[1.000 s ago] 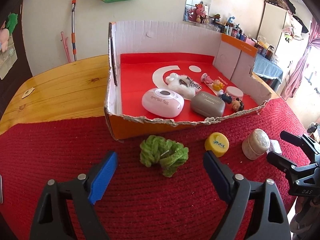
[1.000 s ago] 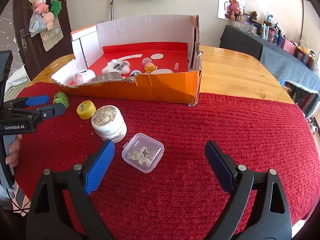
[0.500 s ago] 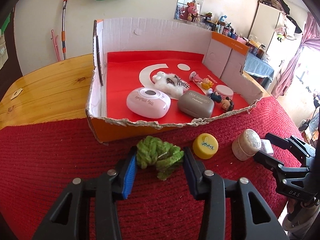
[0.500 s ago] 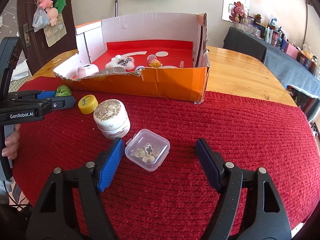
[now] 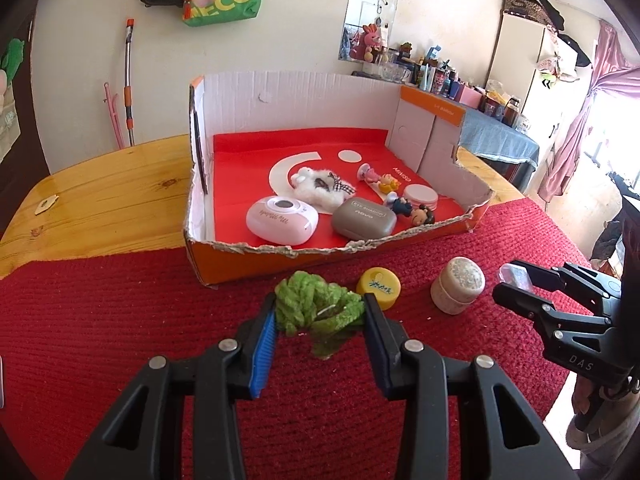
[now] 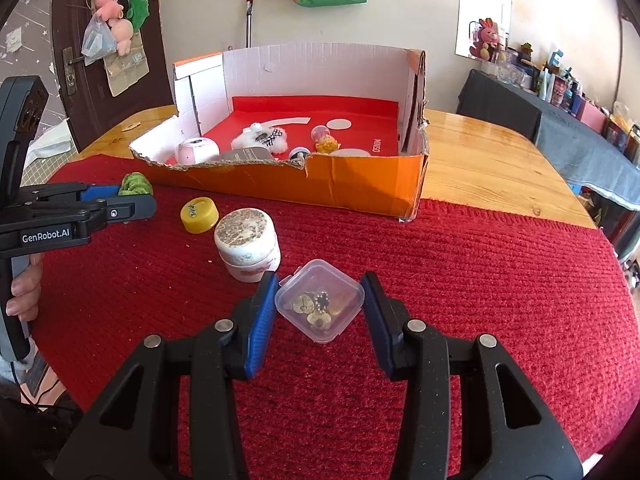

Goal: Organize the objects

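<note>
The cardboard box point(image 5: 304, 268) has a pink case point(image 5: 282, 220), a grey case point(image 5: 363, 220), a fluffy white toy point(image 5: 320, 188) and little figurines point(image 5: 412, 210) on its red floor. The small clear box point(image 6: 320, 300), corner toward the camera, holds trinkets. It sits on the red cloth point(image 6: 480, 280), and the right gripper point(image 6: 320, 312) has just closed onto it. The left gripper point(image 5: 319, 318) pinches the green yarn bundle point(image 5: 316, 310), lying crosswise before the box
</note>
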A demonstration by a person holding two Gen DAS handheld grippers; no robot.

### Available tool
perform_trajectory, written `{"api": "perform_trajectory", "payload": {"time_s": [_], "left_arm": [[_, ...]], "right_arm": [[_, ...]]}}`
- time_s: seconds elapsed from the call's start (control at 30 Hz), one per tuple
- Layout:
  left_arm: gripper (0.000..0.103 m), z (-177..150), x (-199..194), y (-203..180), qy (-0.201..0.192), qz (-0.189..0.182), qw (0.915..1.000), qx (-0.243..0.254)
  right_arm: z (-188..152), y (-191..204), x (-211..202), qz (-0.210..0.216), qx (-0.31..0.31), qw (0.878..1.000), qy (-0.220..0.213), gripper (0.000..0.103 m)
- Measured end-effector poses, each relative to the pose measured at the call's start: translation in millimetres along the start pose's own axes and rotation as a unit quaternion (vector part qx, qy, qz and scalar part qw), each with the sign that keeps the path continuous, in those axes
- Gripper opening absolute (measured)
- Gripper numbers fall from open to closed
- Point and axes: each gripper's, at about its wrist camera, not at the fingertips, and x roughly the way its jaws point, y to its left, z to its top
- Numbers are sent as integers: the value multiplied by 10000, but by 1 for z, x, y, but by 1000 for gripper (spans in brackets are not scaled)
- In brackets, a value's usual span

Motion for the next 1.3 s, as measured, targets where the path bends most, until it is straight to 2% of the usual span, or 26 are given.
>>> {"api": "perform_trajectory", "payload": {"time_s": [0.23, 0.93, 1.3], "left_arm": [[42, 2, -18, -8, -191, -33, 9997, 127], [42, -1, -24, -13, -221, -63, 9996, 173], [42, 25, -31, -10, -361, -25, 9990, 257]], "right_arm": [[9, 3, -12, 62, -35, 9999, -156, 41], [8, 3, -9, 97, -22, 9999, -95, 41], [35, 6, -17, 81, -137, 9993, -324, 41]]}}
